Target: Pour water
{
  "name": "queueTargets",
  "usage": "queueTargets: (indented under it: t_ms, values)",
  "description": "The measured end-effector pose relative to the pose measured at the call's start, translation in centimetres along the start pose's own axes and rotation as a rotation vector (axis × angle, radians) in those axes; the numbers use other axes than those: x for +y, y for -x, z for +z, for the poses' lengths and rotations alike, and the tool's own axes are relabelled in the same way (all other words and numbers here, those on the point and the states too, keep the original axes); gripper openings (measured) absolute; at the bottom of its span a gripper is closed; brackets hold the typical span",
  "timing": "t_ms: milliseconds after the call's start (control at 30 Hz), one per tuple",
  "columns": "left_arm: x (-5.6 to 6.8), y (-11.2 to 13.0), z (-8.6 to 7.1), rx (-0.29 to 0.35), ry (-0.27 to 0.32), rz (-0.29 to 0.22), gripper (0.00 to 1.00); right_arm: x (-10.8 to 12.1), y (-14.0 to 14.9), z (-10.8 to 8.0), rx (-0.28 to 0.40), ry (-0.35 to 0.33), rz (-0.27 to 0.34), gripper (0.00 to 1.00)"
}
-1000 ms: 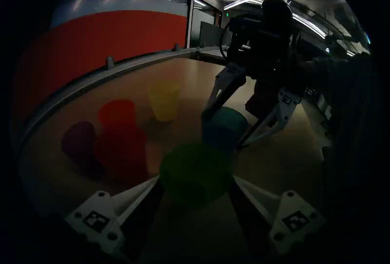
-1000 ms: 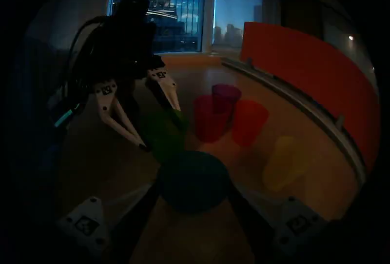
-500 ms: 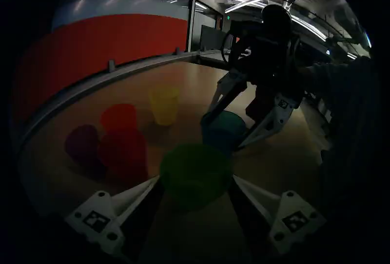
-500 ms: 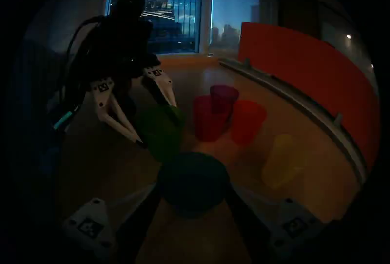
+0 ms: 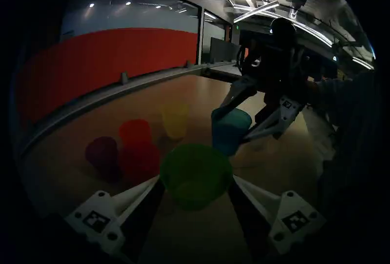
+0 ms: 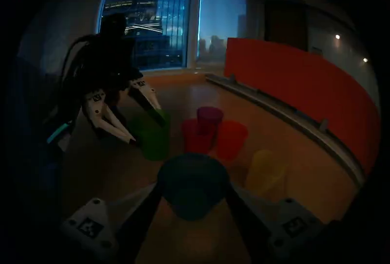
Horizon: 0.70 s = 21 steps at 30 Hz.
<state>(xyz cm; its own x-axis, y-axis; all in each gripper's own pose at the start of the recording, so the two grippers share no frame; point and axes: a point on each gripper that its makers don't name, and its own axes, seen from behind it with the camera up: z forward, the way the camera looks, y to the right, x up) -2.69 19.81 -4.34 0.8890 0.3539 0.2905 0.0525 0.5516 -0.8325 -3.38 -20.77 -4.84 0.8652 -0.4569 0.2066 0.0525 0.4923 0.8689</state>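
Left tool [image 5: 195,179] pinches green cup [image 5: 196,172]; right tool [image 6: 193,187] pinches teal cup [image 6: 193,182], now raised above bench [image 5: 146,99] (previously lower).

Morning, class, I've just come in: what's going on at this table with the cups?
A person holds a hand-held gripper in each hand. The left hand-held gripper grips a green cup, the right hand-held gripper a teal cup, both roughly upright over the wooden table. A yellow cup, two red cups and a purple cup stand nearby. Nothing is being poured yet.
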Motion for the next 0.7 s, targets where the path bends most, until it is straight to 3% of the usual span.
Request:
queueTargets:
  t_ms: [700]
  values:
    - [-1.7,-4.9,-4.0,0.133,-0.109,0.003,0.86,1.5,-6.5,-4.5,0.163,0.11,0.016,0.92]
